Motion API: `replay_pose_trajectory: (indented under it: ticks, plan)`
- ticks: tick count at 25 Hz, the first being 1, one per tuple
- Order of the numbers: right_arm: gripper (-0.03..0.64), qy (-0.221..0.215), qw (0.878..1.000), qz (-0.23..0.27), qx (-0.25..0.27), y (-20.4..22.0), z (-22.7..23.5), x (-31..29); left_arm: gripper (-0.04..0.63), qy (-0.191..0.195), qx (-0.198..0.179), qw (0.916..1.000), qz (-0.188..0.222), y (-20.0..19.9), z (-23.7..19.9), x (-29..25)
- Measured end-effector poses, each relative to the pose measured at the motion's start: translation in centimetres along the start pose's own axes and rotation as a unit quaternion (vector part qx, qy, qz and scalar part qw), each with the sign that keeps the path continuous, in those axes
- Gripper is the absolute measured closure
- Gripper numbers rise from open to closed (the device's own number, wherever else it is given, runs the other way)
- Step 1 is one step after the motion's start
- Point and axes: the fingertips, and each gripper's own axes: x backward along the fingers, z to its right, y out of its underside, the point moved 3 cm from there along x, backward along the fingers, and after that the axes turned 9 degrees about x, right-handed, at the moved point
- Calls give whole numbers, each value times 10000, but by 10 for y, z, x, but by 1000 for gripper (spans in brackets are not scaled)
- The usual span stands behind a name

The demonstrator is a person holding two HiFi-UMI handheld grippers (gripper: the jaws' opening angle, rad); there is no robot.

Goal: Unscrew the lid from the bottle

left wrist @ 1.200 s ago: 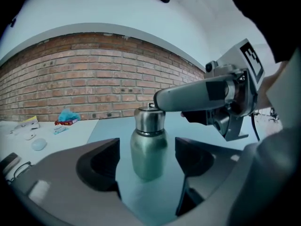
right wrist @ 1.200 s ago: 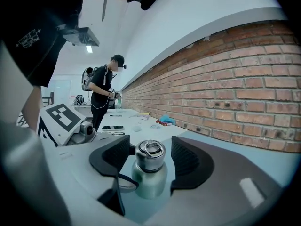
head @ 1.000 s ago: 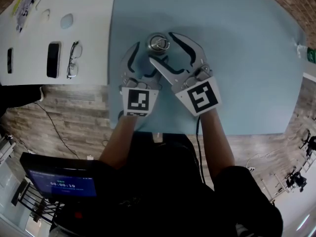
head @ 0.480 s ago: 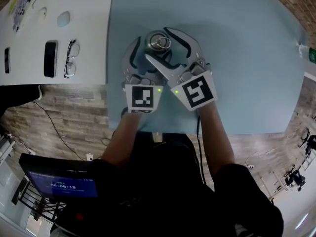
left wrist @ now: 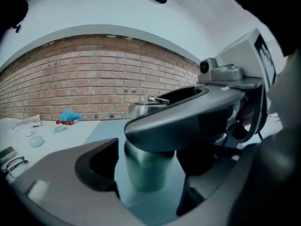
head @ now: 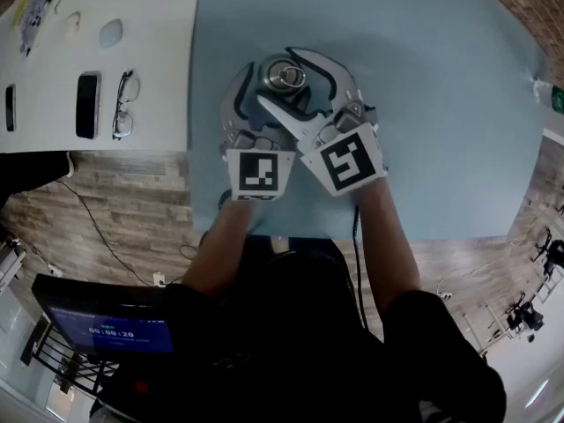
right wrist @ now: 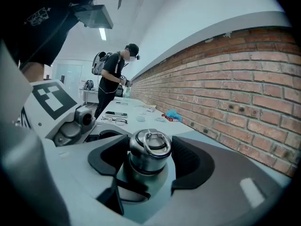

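A steel bottle stands on the blue table [head: 423, 104]. Its lid [head: 284, 75] has a wire ring on top. In the head view both grippers meet at it. My right gripper [head: 280, 77] reaches in from the lower right, and in the right gripper view its dark pads [right wrist: 109, 159] press both sides of the lid [right wrist: 149, 149]. My left gripper [head: 264, 91] sits lower, partly under the right one. In the left gripper view its jaws hug the bottle body [left wrist: 148, 168], with the right gripper's jaw [left wrist: 188, 121] crossing above.
A white table [head: 53, 60] on the left carries a phone [head: 86, 104], glasses [head: 123, 104] and small items. A screen [head: 106, 329] sits at my lower left. A person [right wrist: 115, 74] stands far off by the brick wall [right wrist: 244, 79].
Both grippers have moved in on the bottle, and their jaws have narrowed from a wide spread to a close fit around the lid and body.
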Motion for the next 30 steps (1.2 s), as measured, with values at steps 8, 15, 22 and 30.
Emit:
replay_pose_trajectory:
  ticks: [8,15,22,30]
  plan:
    - [344,32,10000,42,-26,-2,2,1,232,-110,50,9999,60,-4,3,-5]
    - [350,25,9996,213,-177,-1,3,2,252,-179,58,9998,48,-4,2,-7]
    - [351,-59,9988,413,-266,0,4,3,249,-54,72,9999,130,-4,2,-7]
    - [351,-211,9979,555,-264,0,5,3,244,200,23,9997,116,-4,1,-7]
